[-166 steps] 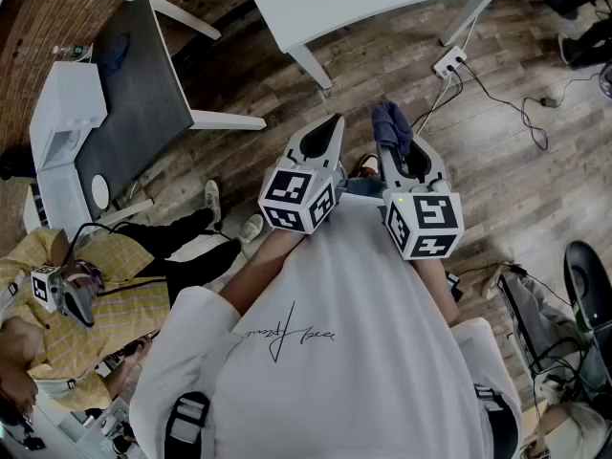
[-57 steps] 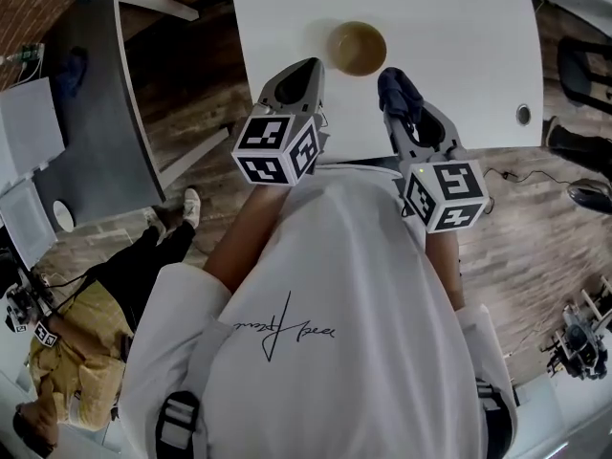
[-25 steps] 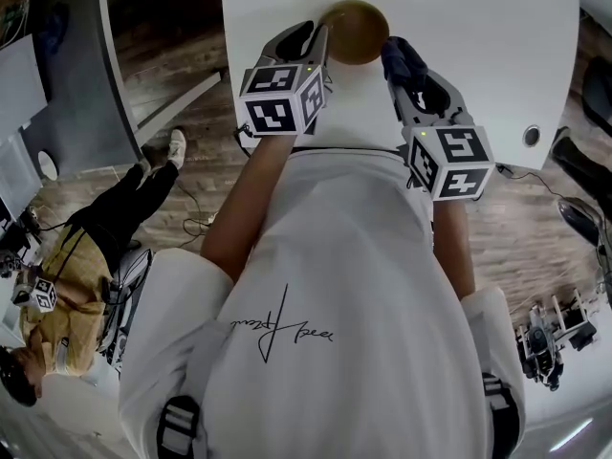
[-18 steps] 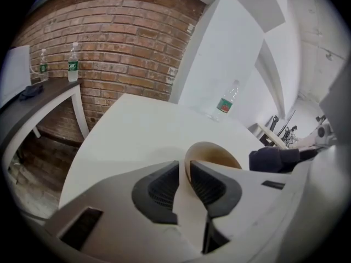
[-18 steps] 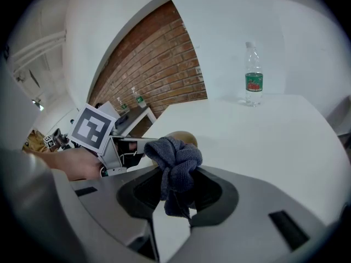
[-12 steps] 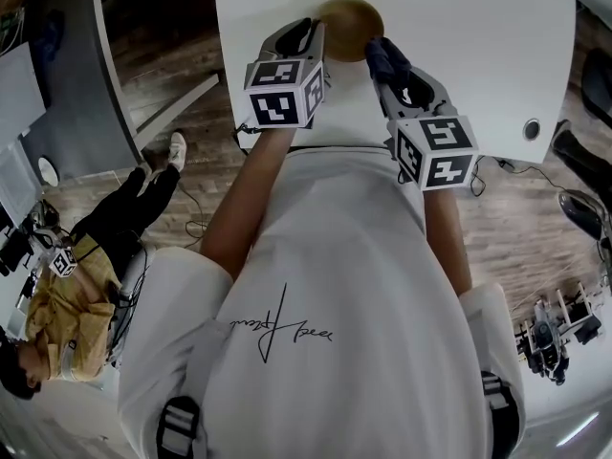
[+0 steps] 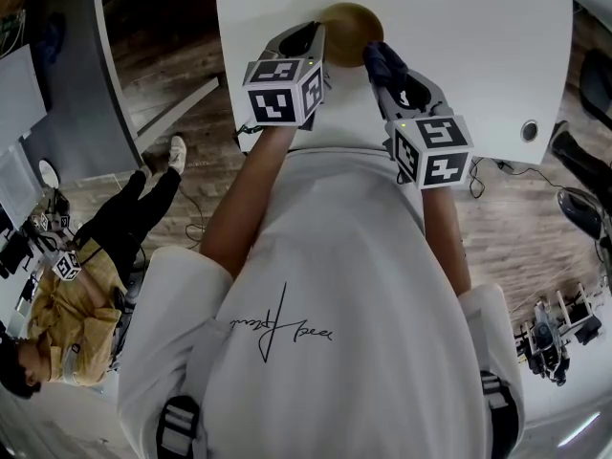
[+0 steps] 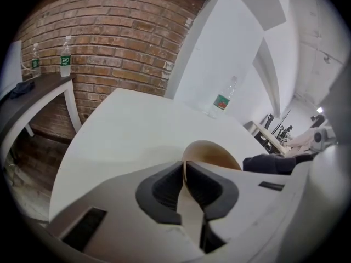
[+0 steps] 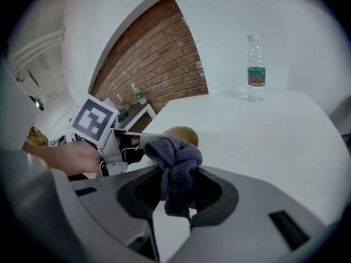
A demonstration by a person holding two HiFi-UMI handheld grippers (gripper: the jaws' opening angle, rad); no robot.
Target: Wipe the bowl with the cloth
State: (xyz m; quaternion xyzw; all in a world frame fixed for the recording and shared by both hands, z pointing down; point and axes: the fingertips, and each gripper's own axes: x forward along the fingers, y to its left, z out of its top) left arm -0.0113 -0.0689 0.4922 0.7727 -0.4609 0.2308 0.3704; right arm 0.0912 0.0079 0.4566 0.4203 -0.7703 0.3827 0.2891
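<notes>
A tan bowl (image 7: pixel 349 29) stands near the front edge of the white table (image 7: pixel 459 36). My left gripper (image 7: pixel 319 38) is at the bowl's left side, its jaws closing, with the thin rim (image 8: pixel 189 160) pinched between the pads. My right gripper (image 7: pixel 384 73) is shut on a bunched dark blue cloth (image 7: pixel 376 57), which hangs at the bowl's right edge. In the right gripper view the cloth (image 9: pixel 175 158) sticks up from the jaws, with the bowl (image 9: pixel 181 134) and the left gripper (image 9: pixel 131 147) just behind it.
A clear water bottle (image 9: pixel 255 68) with a green label stands farther back on the white table. A dark grey table (image 7: pixel 67 75) lies to the left, with two bottles (image 8: pixel 64 56) on it by a brick wall. A person in a yellow shirt (image 7: pixel 57 295) sits at lower left.
I have come up to the white table and both grippers have reached the bowl. The left jaws have closed on its rim, and the right gripper with the cloth has shifted left toward it.
</notes>
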